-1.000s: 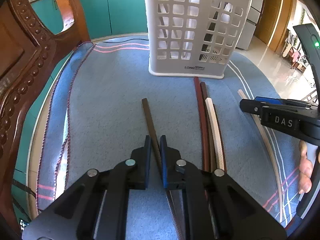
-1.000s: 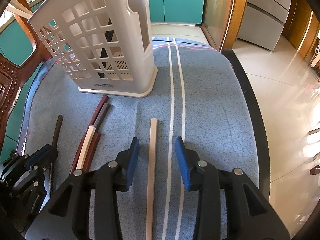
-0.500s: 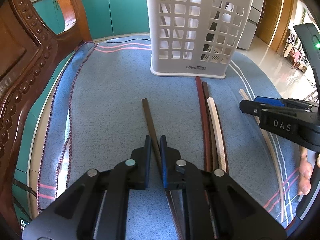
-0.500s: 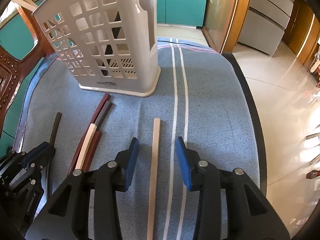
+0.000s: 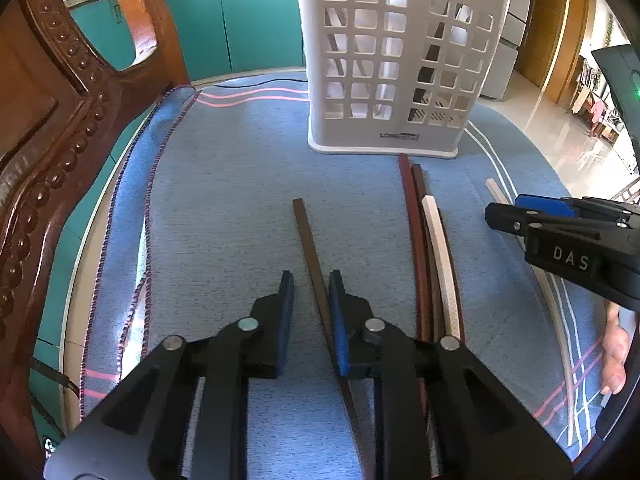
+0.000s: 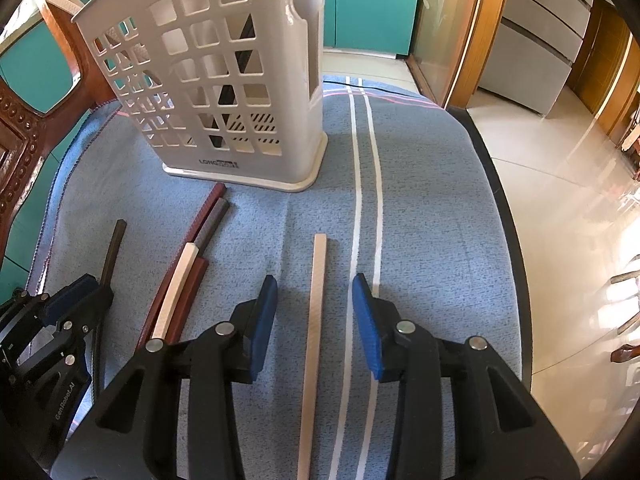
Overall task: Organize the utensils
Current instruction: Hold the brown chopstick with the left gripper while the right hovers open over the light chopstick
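- Two pieces of writing read clearly: "DAS" in pale letters on the side of the right gripper (image 5: 520,216), seen from the left wrist camera, and "GenRoboAI" down the body of the left gripper (image 6: 86,292), seen from the right wrist camera. A dark logo beginning "LO" sits on the base band of the white basket (image 5: 394,56); the rest is too small to read.
- The white basket stands upright on a blue cloth (image 5: 224,200) with white and pink stripes; dark sticks show through its square holes.
- A carved wooden chair back (image 5: 52,128) rises at the left edge of the cloth, with teal cabinet doors (image 5: 248,20) behind it.
- A bundle of reddish-brown chopsticks (image 5: 416,248) with one cream chopstick (image 5: 440,256) on top lies on the cloth between the two grippers, its far ends just short of the basket's base.
- The left gripper's jaws are opening: a dark brown chopstick (image 5: 310,248) lies on the cloth between them, close against the right-hand pad, with a clear gap to the other pad.
- The right gripper's blue pads (image 6: 264,320) stand well apart on either side of a light wooden chopstick (image 6: 316,304), touching neither side of it; it lies flat just beside the white stripes.
- Fingertips of a hand (image 5: 614,354) show at the right gripper's grip.
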